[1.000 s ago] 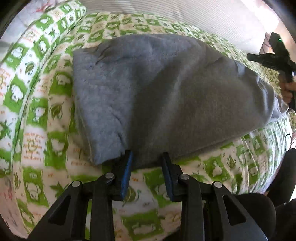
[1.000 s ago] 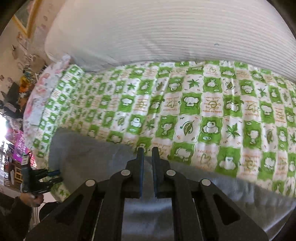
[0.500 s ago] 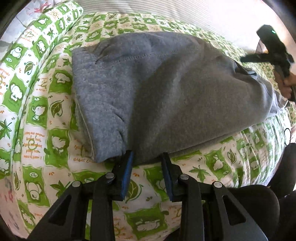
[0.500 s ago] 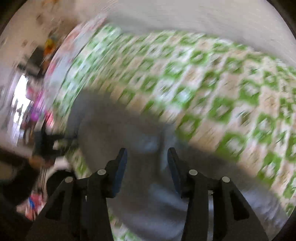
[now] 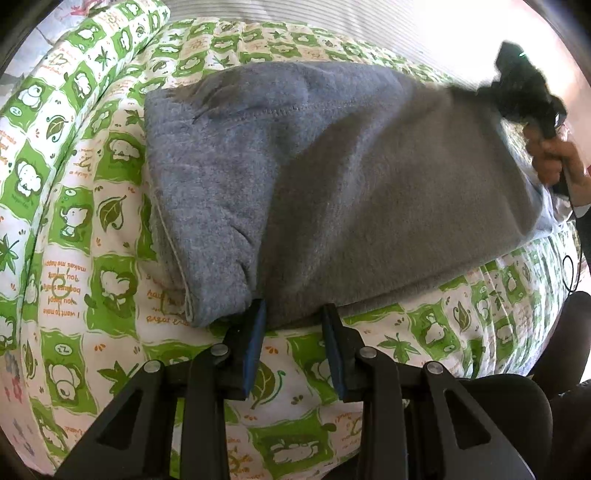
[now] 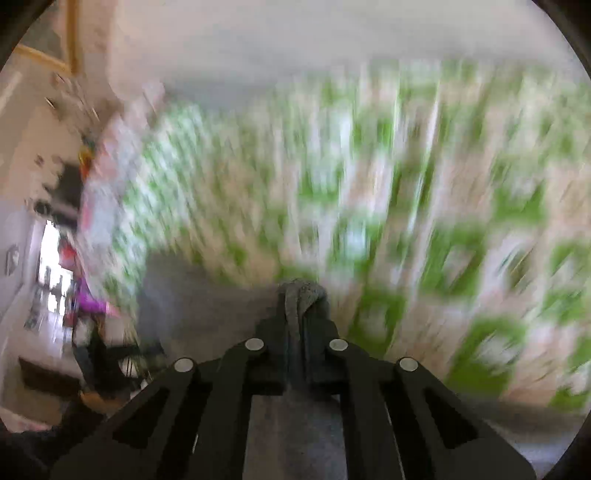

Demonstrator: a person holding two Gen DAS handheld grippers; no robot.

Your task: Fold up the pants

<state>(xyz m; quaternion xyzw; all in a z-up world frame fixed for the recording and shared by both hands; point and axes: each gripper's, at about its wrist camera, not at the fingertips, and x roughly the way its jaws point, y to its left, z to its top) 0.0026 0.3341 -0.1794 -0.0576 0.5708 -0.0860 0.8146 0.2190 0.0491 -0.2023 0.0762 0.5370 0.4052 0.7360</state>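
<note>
Grey fleece pants [image 5: 332, 184] lie folded across the bed, the stitched end at the left. My left gripper [image 5: 293, 314] stands at their near edge with its jaws apart. The fabric's edge rests at the blue pads [image 5: 255, 332] and bed sheet shows between them. Far right, a hand [image 5: 554, 155] holds the other gripper's black body over the pants' right end. In the blurred right wrist view, my right gripper [image 6: 301, 317] is shut on a bunched fold of the pants [image 6: 303, 293], which sticks up past the fingertips.
The bed wears a green and white cartoon-print sheet [image 5: 110, 210]. A white ribbed cover [image 5: 332, 22] lies behind the pants. A dark rounded object [image 5: 517, 413] sits at the lower right. Room clutter and a bright window [image 6: 51, 280] show far left in the right wrist view.
My right gripper opened, dropped onto the pants and shut on a fold of fabric; its view is smeared by motion. The left gripper stayed where it was.
</note>
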